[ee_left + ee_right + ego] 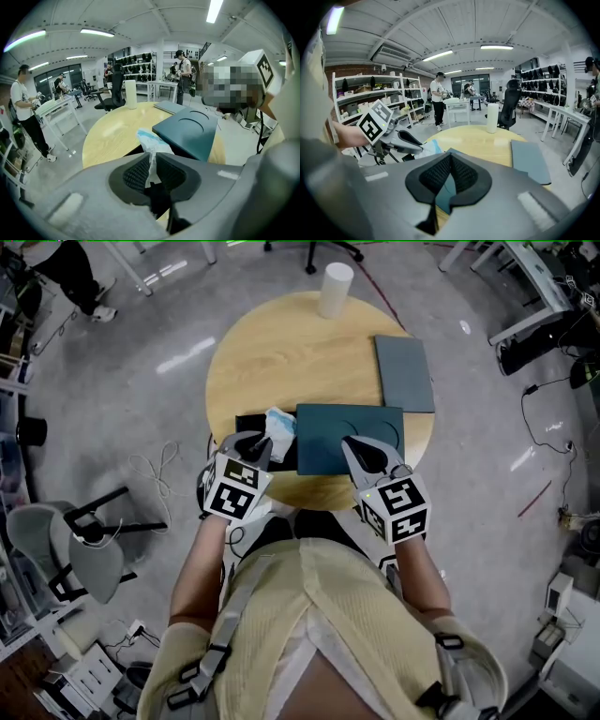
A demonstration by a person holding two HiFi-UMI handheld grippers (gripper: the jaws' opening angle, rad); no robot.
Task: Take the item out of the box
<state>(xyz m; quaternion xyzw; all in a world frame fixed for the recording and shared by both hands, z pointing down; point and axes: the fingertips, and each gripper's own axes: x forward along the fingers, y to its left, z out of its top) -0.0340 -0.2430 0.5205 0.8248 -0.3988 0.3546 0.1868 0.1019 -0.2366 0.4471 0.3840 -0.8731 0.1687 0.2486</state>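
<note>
A crumpled white and pale-blue plastic packet stands upright, pinched by the left gripper; the dark teal flat box lies just right of it.

- A robotics lab or workshop hall: bare polished floor with loose cables.
- Open shelves of gear, white workbenches, rolling office chairs.
- Strip lights under an exposed ceiling; people standing at the benches.

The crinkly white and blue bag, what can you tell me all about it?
The bag is small, soft plastic, white with light blue patches, and crumpled. It stands upright, its lower end squeezed thin between the fingers of the left gripper. Its puffy top pokes above them, over the black box opening, right beside the teal lid, above the round wooden table.
</note>
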